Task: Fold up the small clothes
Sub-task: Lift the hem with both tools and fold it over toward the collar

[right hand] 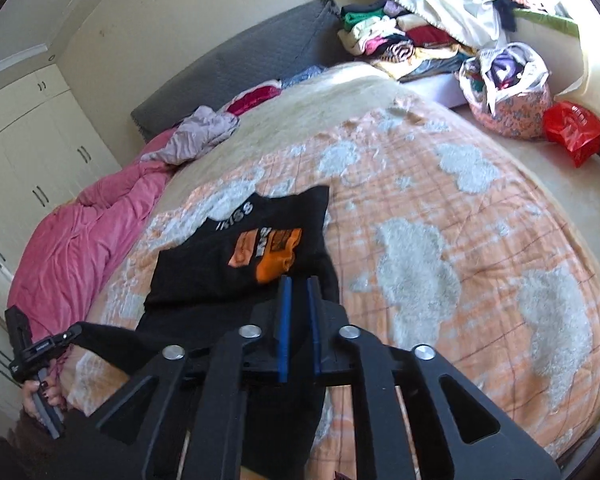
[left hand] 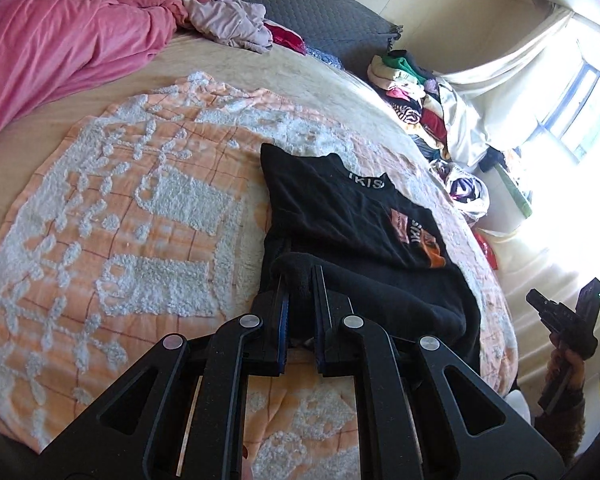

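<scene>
A small black T-shirt (left hand: 352,216) with an orange print and white letters lies on the orange and white blanket (left hand: 140,216). Its sides look folded in. My left gripper (left hand: 299,274) is shut on a fold of the shirt's near hem, lifted slightly. In the right wrist view the same shirt (right hand: 244,256) lies ahead, and my right gripper (right hand: 299,280) is shut on its near right edge, with black cloth between the blue pads. The left gripper also shows in the right wrist view (right hand: 66,338), and the right gripper in the left wrist view (left hand: 564,312).
A pink quilt (left hand: 60,40) and loose clothes (left hand: 228,24) lie at the bed's head by a grey headboard (left hand: 300,4). A pile of clothes (right hand: 396,44), a floral bag (right hand: 508,96) and a red bag (right hand: 572,128) sit beside the bed. White wardrobes (right hand: 32,148) stand left.
</scene>
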Motion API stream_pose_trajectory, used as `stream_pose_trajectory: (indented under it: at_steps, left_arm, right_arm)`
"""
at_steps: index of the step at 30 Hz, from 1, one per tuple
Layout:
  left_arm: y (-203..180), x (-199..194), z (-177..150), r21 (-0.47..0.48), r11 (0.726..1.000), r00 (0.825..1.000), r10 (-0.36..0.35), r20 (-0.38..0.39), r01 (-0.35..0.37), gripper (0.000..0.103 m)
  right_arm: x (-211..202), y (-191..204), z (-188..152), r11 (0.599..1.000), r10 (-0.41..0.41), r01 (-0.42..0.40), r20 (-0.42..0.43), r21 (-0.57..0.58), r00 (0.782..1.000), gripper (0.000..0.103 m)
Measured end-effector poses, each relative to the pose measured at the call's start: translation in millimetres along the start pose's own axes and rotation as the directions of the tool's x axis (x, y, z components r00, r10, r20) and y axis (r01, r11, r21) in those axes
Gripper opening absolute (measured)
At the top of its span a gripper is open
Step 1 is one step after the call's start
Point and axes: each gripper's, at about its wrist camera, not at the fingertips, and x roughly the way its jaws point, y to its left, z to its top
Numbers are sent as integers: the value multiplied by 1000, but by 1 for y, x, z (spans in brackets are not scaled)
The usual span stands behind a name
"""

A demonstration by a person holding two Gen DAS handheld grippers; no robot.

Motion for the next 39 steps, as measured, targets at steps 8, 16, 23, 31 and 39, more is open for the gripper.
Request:
stream_pose_trajectory:
  at_steps: [8,16,23,31,39]
  left_arm:
    - [22,7,-28,-7,1000,997,29,-78,-29,4]
    - [19,7,-35,1,1000,994,22,-104,-22,4]
    - [18,7,-25,-6,1000,996,17,-84,-18,4]
    - [13,3,0,-1,1000,999,-1,-35,1,4]
    - [15,6,27,-35,999,1000,-25,6,25,4]
  right_arm:
    - [32,10,-95,1000,24,-18,-244,26,969,45]
    - [62,20,-116,1000,15,-19,-322,-9,946,45]
    - [56,28,-104,994,82,-97,-259,-47,962,6]
    - [6,44,-46,979,167,-168,-21,-113,986,6]
    - [-6,36,14,981,169,-152,148,-119,974,6]
